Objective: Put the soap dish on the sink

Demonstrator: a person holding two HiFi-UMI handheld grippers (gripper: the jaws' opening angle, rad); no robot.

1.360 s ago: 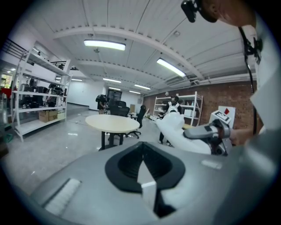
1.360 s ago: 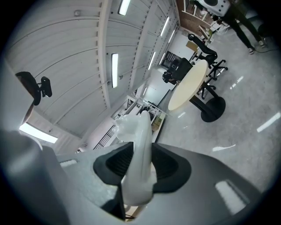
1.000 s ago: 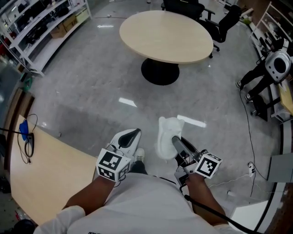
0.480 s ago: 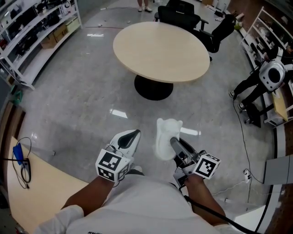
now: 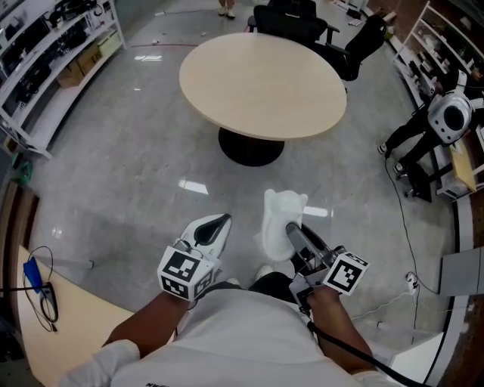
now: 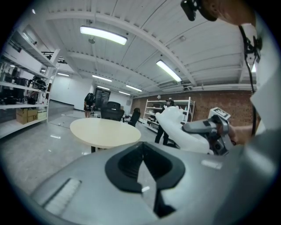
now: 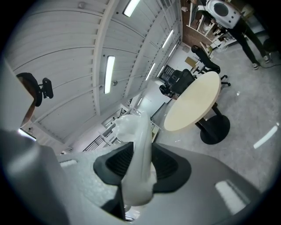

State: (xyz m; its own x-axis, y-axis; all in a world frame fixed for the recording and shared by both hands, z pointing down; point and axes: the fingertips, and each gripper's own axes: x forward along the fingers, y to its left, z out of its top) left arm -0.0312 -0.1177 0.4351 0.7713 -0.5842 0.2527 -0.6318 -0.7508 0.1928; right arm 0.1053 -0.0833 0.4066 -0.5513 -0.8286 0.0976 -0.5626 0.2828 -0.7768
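My right gripper [image 5: 292,231] is shut on a white soap dish [image 5: 278,218], held on edge above the grey floor. In the right gripper view the soap dish [image 7: 137,149] stands up between the two black pads, which press on it from both sides. My left gripper [image 5: 218,223] is beside it on the left, its jaws together with nothing between them. In the left gripper view the left gripper [image 6: 142,169] points toward the round table, and the soap dish [image 6: 175,125] and the right gripper [image 6: 206,127] show at the right. No sink is in view.
A round beige table [image 5: 261,75] on a black foot stands ahead, with black office chairs [image 5: 295,19] behind it. Shelving [image 5: 45,53] lines the left wall. A white robot [image 5: 446,117] stands at the right. A wooden desk [image 5: 60,332] is at the lower left.
Both grippers have travelled across the floor together. The desk at the lower left has slid further out of view and the round table shows a little nearer. The grip on the dish is unchanged.
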